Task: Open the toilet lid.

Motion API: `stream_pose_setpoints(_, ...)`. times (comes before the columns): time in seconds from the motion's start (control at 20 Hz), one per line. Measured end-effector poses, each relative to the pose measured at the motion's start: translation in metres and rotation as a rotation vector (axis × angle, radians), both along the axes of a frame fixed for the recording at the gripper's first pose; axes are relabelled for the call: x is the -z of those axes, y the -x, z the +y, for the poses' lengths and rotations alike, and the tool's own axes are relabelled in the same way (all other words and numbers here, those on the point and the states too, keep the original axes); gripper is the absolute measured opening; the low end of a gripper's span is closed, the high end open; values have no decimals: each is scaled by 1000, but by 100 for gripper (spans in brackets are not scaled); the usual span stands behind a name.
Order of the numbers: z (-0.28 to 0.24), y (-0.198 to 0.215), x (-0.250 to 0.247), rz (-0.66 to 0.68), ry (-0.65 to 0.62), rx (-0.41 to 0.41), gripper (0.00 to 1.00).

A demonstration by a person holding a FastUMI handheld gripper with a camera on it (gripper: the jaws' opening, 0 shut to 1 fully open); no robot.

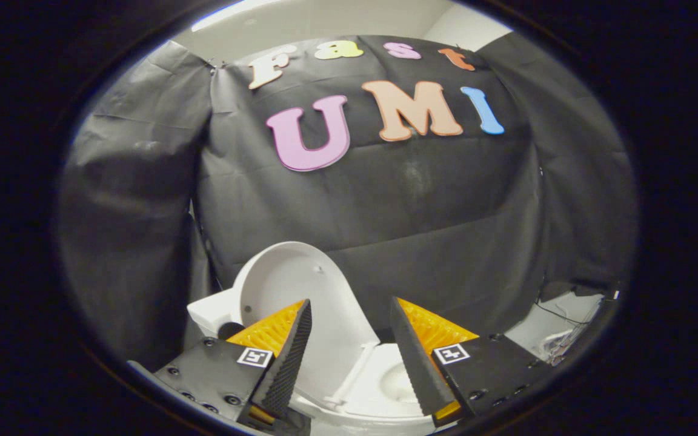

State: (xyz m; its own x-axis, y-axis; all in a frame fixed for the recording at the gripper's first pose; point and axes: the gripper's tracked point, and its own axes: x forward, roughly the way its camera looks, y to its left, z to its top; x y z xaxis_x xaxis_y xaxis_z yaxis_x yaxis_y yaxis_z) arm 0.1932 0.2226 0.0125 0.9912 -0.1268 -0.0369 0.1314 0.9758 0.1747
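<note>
A white toilet stands just ahead of me, low between and beyond my fingers. Its lid (300, 290) is raised, standing upright and leaning back toward the cistern (212, 312) on the left. The seat ring and bowl (385, 381) lie uncovered between my fingers. My gripper (351, 306) is open, with nothing between its two fingers. The left finger's tip overlaps the lower part of the raised lid in the picture; I cannot tell whether it touches it.
Black cloth (446, 230) hangs as the booth's wall close behind the toilet and wraps round both sides. A pale floor patch with thin cables (558, 336) lies to the right beyond my right finger.
</note>
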Motion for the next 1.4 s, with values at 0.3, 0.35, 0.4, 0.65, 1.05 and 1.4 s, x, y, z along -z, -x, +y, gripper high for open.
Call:
stream_pose_setpoints(0.3,-74,34,4,-20,-26,44,81)
stream_pose_setpoints(0.35,-86,40,7,-15,-24,54,80)
stream_pose_setpoints(0.4,-101,47,12,-3,-17,69,80)
stream_pose_setpoints(0.65,-144,74,22,9,7,77,81)
stream_pose_setpoints(1.05,-185,104,29,19,68,12,81)
stream_pose_setpoints(1.4,-226,108,32,51,136,14,81)
